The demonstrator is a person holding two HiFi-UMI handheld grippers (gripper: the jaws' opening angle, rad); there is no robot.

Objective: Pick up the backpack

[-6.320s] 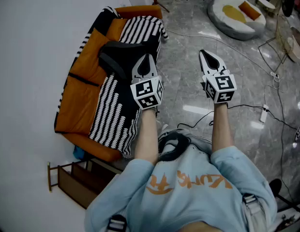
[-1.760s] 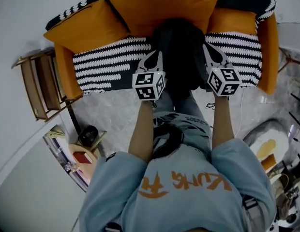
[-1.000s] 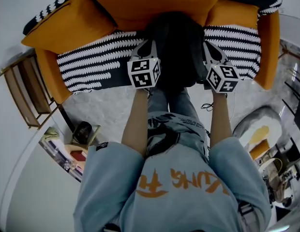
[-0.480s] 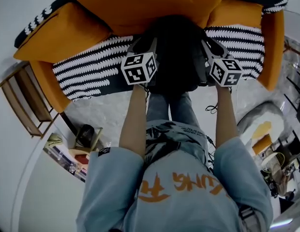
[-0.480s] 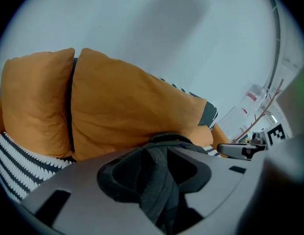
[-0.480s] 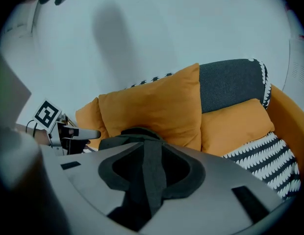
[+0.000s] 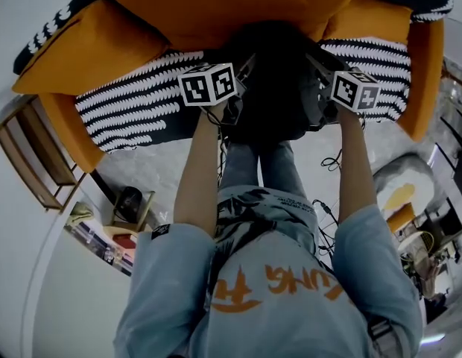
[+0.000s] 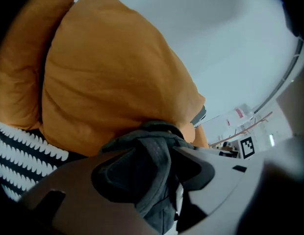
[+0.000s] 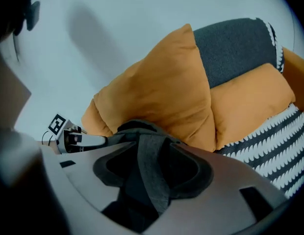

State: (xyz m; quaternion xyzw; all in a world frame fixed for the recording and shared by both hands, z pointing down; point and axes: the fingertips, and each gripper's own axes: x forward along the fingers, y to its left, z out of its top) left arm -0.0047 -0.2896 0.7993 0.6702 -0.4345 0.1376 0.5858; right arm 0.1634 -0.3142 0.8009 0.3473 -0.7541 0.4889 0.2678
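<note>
A black backpack (image 7: 272, 80) sits on the sofa seat against the orange back cushions. My left gripper (image 7: 244, 73) is at its left side and my right gripper (image 7: 314, 62) at its right side. In the left gripper view a grey strap (image 8: 154, 155) of the backpack runs between the jaws of the left gripper (image 8: 152, 168), which are opening, with dark gaps on both sides of it. In the right gripper view another strap (image 9: 152, 180) lies the same way between the opening jaws of the right gripper (image 9: 149, 170).
The sofa (image 7: 134, 103) has orange cushions (image 8: 108, 82) and a black-and-white striped cover, with an orange arm (image 7: 425, 73) at the right. A wooden rack (image 7: 30, 162) stands to the left. Small items (image 7: 130, 203) and cables (image 7: 331, 159) lie on the floor near my legs.
Both grippers have moved up the picture and dipped down onto the sides of the backpack. Their marker cubes have tilted and spread further apart.
</note>
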